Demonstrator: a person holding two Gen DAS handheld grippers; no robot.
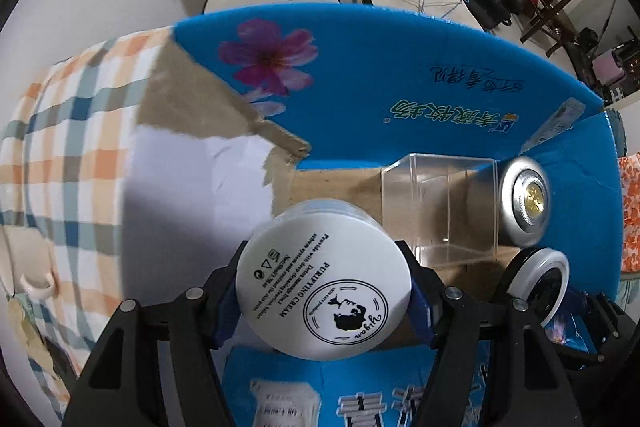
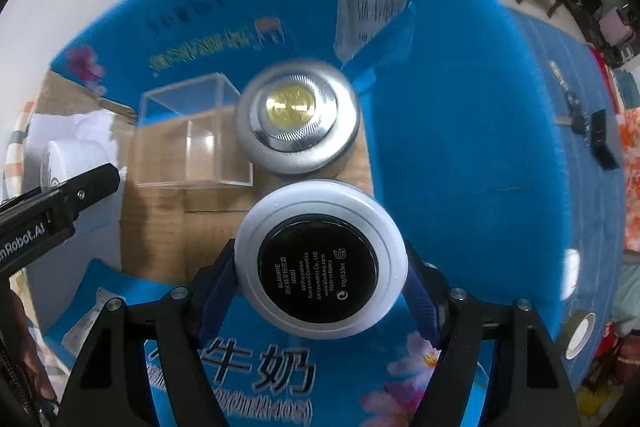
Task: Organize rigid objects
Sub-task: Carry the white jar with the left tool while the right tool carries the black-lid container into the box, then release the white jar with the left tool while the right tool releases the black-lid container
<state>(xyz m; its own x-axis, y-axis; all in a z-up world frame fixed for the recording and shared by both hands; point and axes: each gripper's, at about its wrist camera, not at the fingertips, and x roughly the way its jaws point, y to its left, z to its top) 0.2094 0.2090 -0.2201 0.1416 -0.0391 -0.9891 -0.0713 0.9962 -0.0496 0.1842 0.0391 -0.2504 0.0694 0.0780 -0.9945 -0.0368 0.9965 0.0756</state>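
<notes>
white cream jar point(image 1: 324, 279) (black printed base), round, clamped

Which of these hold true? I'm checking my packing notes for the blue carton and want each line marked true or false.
1. The left gripper grips a round white cream jar. True.
2. The right gripper is empty. False: it grips a round white compact with a black base.
3. A clear plastic cube box sits inside the blue carton. True.
4. The round silver tin with a gold centre lies outside the carton. False: it is inside, beside the clear box.
</notes>
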